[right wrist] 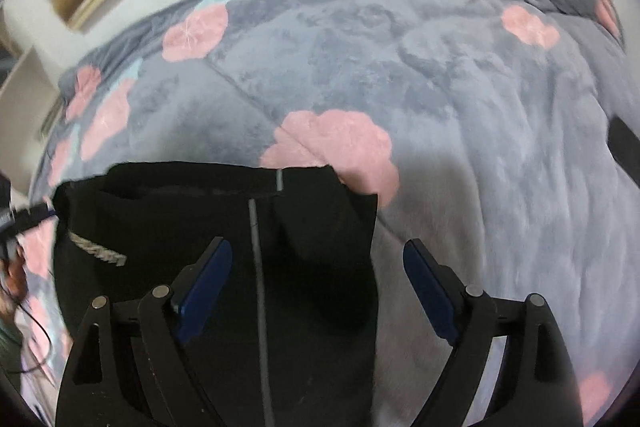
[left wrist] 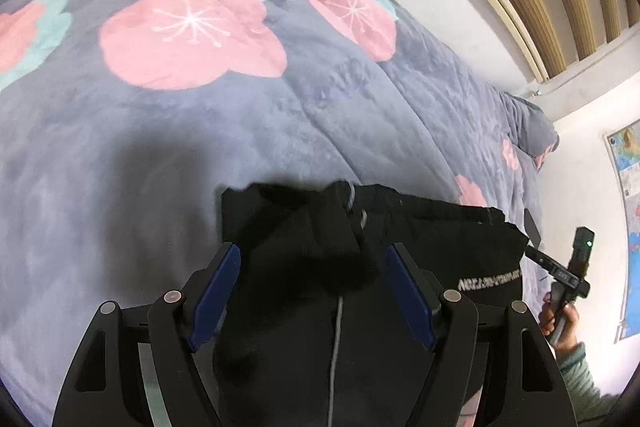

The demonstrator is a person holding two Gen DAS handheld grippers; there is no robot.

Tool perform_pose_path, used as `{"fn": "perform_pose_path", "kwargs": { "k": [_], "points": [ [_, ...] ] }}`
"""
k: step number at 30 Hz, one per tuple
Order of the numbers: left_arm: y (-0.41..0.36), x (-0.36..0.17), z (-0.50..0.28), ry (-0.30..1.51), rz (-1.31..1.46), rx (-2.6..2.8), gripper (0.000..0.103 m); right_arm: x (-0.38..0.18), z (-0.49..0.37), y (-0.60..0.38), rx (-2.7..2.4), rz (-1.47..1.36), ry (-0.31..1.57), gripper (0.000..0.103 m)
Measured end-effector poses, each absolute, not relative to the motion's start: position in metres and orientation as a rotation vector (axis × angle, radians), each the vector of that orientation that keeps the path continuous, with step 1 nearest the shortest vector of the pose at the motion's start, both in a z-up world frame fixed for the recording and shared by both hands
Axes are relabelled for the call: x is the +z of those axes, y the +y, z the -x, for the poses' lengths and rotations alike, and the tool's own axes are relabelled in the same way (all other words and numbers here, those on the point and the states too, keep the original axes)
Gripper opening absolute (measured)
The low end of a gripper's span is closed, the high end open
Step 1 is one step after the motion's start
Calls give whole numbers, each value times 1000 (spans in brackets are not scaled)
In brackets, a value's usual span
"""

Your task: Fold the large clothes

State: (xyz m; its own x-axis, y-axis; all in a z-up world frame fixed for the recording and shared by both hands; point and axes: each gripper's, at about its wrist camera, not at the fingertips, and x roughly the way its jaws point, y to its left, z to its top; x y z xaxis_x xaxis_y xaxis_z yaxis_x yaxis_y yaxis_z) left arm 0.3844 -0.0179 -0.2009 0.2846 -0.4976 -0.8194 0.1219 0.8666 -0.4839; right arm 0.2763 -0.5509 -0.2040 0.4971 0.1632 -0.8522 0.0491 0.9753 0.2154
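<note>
Jaws of left gripper and right gripper spread, empty, above black zippered jacket on floral quilt.

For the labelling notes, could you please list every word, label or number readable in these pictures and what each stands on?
Nothing can be read with certainty.
Black garment: a line of white print, too blurred and distorted to read.
Same print in the right wrist view: seen edge-on, unreadable.
Wall poster, perhaps a map: any text too small to read.
Floral blanket: pattern only, no text.
</note>
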Motion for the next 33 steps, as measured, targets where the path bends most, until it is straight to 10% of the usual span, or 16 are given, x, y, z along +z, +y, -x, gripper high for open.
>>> {"fn": "perform_pose_path", "kwargs": {
  "k": [8, 12, 16, 19, 27, 33],
  "points": [
    [-44, -236, -408, 1348, 308, -543, 76, -246, -317, -549, 162, -194, 1120, 89],
    [-43, -234, -394, 1356, 289, -569, 76, -249, -319, -537, 201, -201, 1118, 50],
    [-38, -237, -384, 1339, 282, -528, 77, -246, -309, -525, 164, -119, 1092, 34],
    [-37, -234, -384, 1284, 210, -414, 17, -234, -300, -519, 81, -60, 1052, 25],
    [-12, -165, -395, 1060, 349, -428, 16, -157, -295, -527, -70, 19, 878, 20],
    [-21, -238, -440, 1196, 357, -276, 16, -217, -359, -525, -170, -5, 1004, 20]
  ]
}}
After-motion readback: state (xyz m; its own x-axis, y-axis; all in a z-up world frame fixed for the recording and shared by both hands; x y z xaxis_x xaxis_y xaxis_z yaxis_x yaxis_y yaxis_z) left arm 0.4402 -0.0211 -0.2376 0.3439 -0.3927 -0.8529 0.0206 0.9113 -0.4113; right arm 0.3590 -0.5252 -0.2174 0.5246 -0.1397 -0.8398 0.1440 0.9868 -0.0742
